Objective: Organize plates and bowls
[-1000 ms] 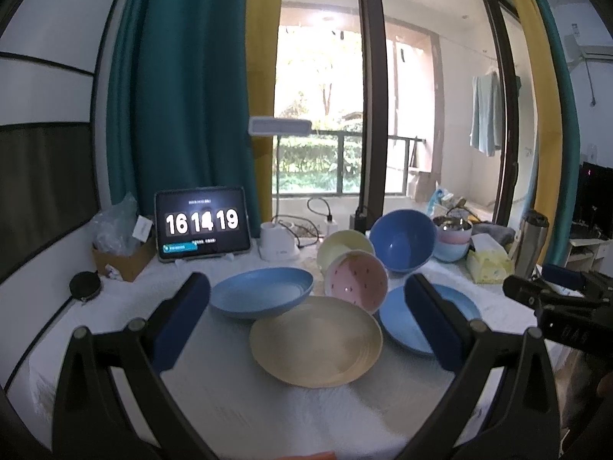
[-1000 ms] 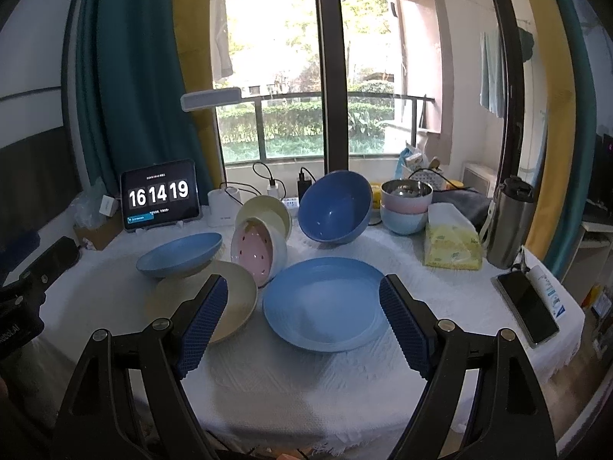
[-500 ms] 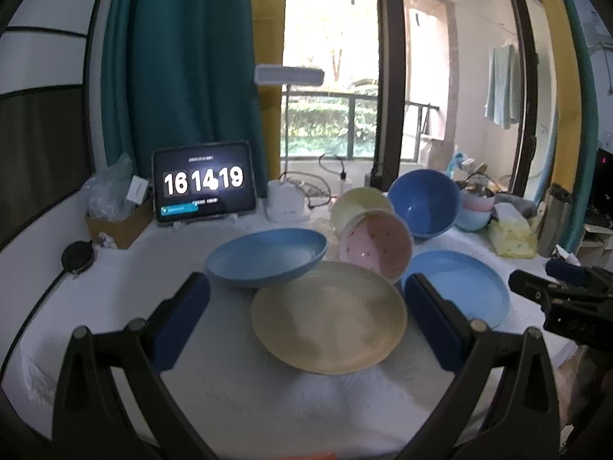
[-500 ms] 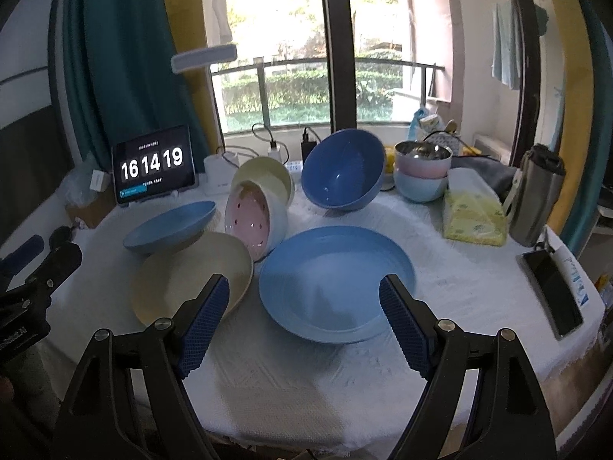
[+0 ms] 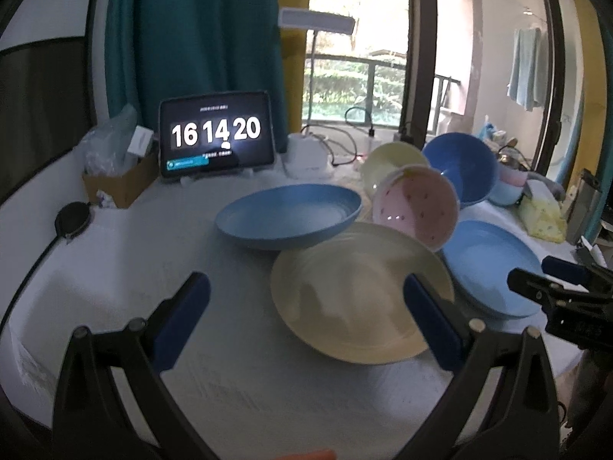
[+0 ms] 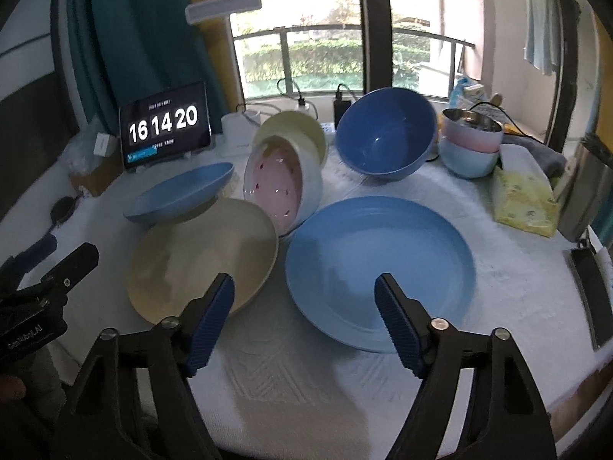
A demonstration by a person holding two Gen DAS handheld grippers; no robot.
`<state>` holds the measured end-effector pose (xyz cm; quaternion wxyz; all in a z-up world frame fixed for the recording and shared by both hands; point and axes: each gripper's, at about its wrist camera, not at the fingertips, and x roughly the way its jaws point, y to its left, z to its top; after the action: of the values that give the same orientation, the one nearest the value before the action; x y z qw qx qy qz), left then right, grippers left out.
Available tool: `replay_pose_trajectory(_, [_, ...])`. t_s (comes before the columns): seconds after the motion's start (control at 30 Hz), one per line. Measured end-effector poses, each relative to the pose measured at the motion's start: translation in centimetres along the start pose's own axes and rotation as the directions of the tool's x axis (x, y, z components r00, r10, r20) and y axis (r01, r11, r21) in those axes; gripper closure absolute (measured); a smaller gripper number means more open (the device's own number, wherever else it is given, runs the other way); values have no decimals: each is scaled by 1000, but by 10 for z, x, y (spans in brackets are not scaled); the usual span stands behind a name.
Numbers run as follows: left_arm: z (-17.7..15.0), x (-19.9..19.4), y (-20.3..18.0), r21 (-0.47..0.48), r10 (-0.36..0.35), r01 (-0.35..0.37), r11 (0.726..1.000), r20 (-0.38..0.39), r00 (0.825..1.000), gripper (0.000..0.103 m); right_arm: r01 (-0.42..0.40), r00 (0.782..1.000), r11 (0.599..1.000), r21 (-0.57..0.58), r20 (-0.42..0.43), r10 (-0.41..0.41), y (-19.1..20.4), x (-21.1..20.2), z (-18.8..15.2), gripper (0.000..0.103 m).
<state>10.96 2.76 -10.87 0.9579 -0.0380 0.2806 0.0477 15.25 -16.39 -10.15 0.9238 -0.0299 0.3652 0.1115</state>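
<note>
The right gripper [image 6: 304, 316] hangs over the near edge of the table [image 6: 306, 383], its blue-padded jaws spread wide but closing, with nothing pinched; between them shows only the near rim of the large blue plate [image 6: 379, 268]. The left gripper [image 5: 306, 320] is likewise spread, nothing between its pads, hovering just before the near rim of the cream plate [image 5: 360, 291].

The two plates lie side by side on the white cloth near the front edge, cream to the left, blue to the right, their rims close together or touching; which, I cannot tell. A shallower blue plate [image 6: 180, 193] sits behind the cream one, tilted, its edge resting over the cream plate's far rim. Beside it, towards the table's middle, a pink bowl [image 6: 274, 188] with dark speckles stands on its side, nested in a cream bowl [image 6: 295, 130] behind it. Right of these a dark blue bowl [image 6: 387, 134] leans tilted, mouth facing forward.

Further right, near the back edge, a stack of small bowls [image 6: 469, 142] stands upright: steel on pink on pale blue. A yellow tissue pack [image 6: 525, 199] lies by the right edge. At the back-left corner a tablet [image 6: 164, 128] shows a clock.
</note>
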Motion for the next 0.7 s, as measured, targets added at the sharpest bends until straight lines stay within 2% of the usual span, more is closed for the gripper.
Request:
replay_pose_trajectory(0.17, [-3, 21, 9, -3, 15, -16, 1000, -50, 999, 2, -41, 998, 999, -11, -51, 40, 14, 24, 2, 30])
replay_pose_trajectory(0.33, [-6, 40, 15, -13, 18, -19, 1000, -104, 994, 2, -90, 990, 996, -4, -112, 89, 24, 44, 2, 43])
replay_pose_trajectory(0.53, [-11, 58, 21, -34, 8, -14, 999, -164, 986, 2, -115, 981, 993, 11, -157, 115, 29, 60, 0, 49])
replay_pose_trajectory(0.6, [-13, 63, 21, -34, 8, -14, 999, -180, 984, 5, -118, 979, 993, 17, -166, 119, 28, 62, 0, 53])
replay_pose_trajectory(0.67, [-15, 68, 21, -33, 5, -12, 999, -201, 980, 14, -123, 976, 992, 24, -180, 125, 28, 66, -1, 55])
replay_pose_trajectory(0.7, [-17, 71, 21, -34, 2, -10, 999, -211, 978, 14, -127, 974, 992, 26, -186, 129, 30, 68, -2, 56])
